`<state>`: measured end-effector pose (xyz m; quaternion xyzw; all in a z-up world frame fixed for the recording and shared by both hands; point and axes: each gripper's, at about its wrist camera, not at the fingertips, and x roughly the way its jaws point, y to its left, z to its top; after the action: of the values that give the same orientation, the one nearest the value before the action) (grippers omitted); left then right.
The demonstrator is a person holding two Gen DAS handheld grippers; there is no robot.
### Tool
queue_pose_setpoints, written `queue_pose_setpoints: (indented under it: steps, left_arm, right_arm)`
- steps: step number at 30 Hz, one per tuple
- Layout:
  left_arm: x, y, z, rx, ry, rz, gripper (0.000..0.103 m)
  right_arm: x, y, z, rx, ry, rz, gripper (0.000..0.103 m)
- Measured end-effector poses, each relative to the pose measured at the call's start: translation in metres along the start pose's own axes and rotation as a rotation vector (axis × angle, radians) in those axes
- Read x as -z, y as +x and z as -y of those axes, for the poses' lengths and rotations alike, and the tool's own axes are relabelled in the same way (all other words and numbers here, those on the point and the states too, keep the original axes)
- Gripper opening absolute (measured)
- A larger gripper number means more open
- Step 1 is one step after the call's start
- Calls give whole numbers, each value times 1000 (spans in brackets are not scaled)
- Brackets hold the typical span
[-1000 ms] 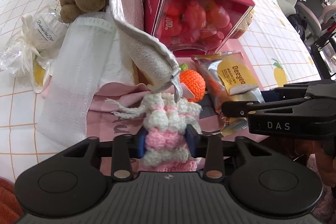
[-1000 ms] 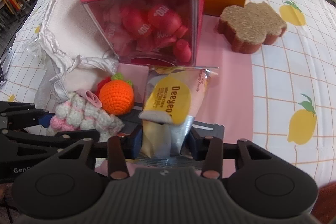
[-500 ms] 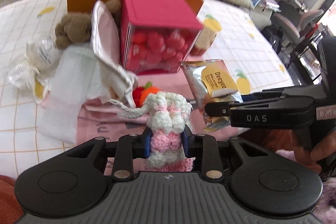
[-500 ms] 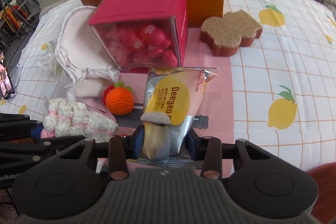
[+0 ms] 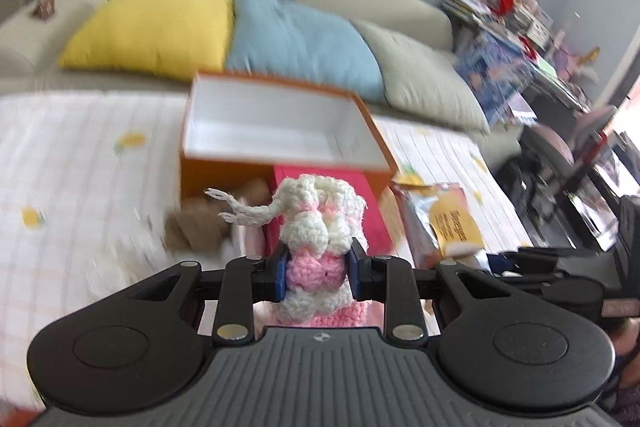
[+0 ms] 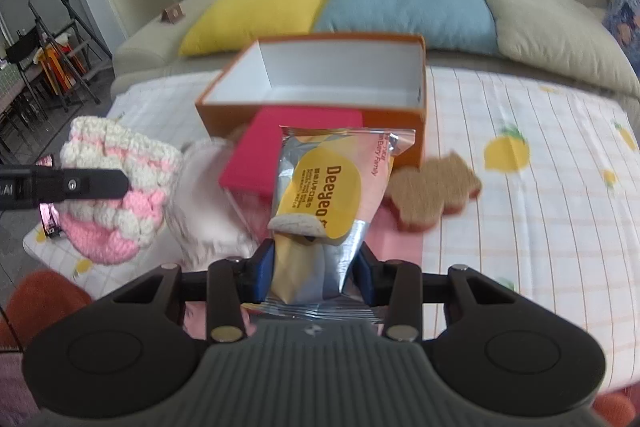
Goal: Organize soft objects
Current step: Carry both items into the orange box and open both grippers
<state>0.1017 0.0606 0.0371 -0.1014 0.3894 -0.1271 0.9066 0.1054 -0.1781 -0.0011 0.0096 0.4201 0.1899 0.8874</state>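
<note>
My left gripper point(image 5: 318, 269) is shut on a pink-and-white crocheted pouch point(image 5: 316, 227), held up in the air with its drawstring trailing left. The same pouch point(image 6: 116, 187) shows at the left of the right wrist view. My right gripper point(image 6: 316, 269) is shut on a silver-and-yellow snack packet point(image 6: 328, 195), also lifted; the packet point(image 5: 440, 215) appears to the right in the left wrist view. Beyond both stands an open orange box point(image 6: 312, 83) with a white inside, seen as the orange box point(image 5: 276, 123) from the left.
A red-lidded clear box point(image 6: 280, 147) lies in front of the orange box. A brown bear-shaped sponge point(image 6: 436, 187) sits to its right, a brown plush point(image 5: 200, 223) and pale cloth point(image 6: 208, 203) to its left. A sofa with cushions point(image 6: 260, 7) is behind the table.
Both grippers have risen with the pouch and the packet and tipped upward, so the table items dropped lower in view and the orange box's inside and the sofa came into sight.
</note>
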Motion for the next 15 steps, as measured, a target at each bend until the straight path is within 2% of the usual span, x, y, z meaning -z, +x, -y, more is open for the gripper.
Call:
queue_pose_setpoints:
  steps: [3, 7, 15]
  left_arm:
    - [-26, 10, 2, -14, 26, 31, 32]
    - [-55, 39, 1, -52, 54, 27, 32]
    - [-98, 98, -19, -123, 72, -12, 32]
  right_arm:
    - [-31, 8, -1, -21, -13, 36, 41]
    - [-71, 31, -3, -59, -19, 61, 41]
    - [-137, 104, -8, -63, -40, 5, 41]
